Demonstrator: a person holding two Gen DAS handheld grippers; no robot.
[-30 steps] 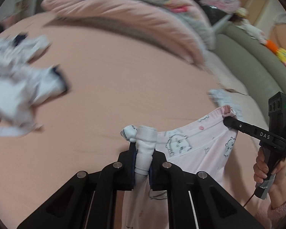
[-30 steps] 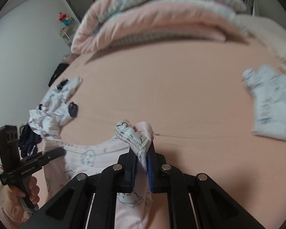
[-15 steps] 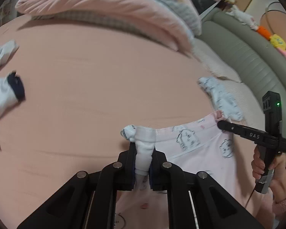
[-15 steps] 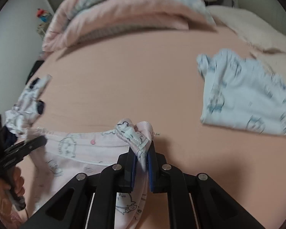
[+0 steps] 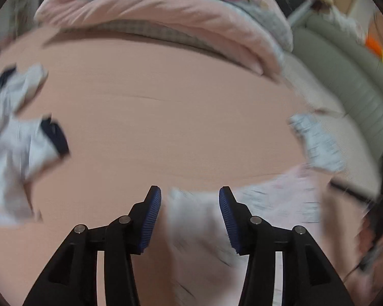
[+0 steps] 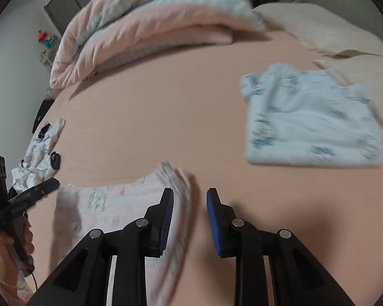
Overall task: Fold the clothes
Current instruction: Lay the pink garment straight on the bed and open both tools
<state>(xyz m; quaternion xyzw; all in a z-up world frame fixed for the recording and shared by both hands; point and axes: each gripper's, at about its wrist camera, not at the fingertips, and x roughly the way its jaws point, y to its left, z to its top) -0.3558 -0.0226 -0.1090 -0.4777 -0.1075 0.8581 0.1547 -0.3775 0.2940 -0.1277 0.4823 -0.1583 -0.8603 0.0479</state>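
Motion blur smears much of the left wrist view: the pink garment (image 5: 280,201) is a pale streak whose print cannot be read, and the right gripper at that view's right edge is only a dark smudge, its fingers impossible to make out. The garment's lower part runs out of frame at the bottom of both views, so its full shape stays unknown. In the right wrist view the left gripper (image 6: 56,185) shows only as a black bar and handle held by a hand (image 6: 12,239) at the left edge, its tip hidden against the cloth. The garment (image 6: 109,201) lies spread on the pink sheet (image 6: 166,107). The left gripper (image 5: 190,196) has its jaws opening, a blurred white fold of the garment between the blue pads (image 5: 152,216) but not pressed by them. The right gripper (image 6: 190,197) has its jaws opening too; a corner of the garment lies against the left pad (image 6: 167,219), with a clear gap to the other. A folded blue garment (image 6: 311,132) lies well apart to the right, a crumpled white one (image 6: 40,150) to the left, and a quilt (image 6: 153,23) is heaped at the far end.
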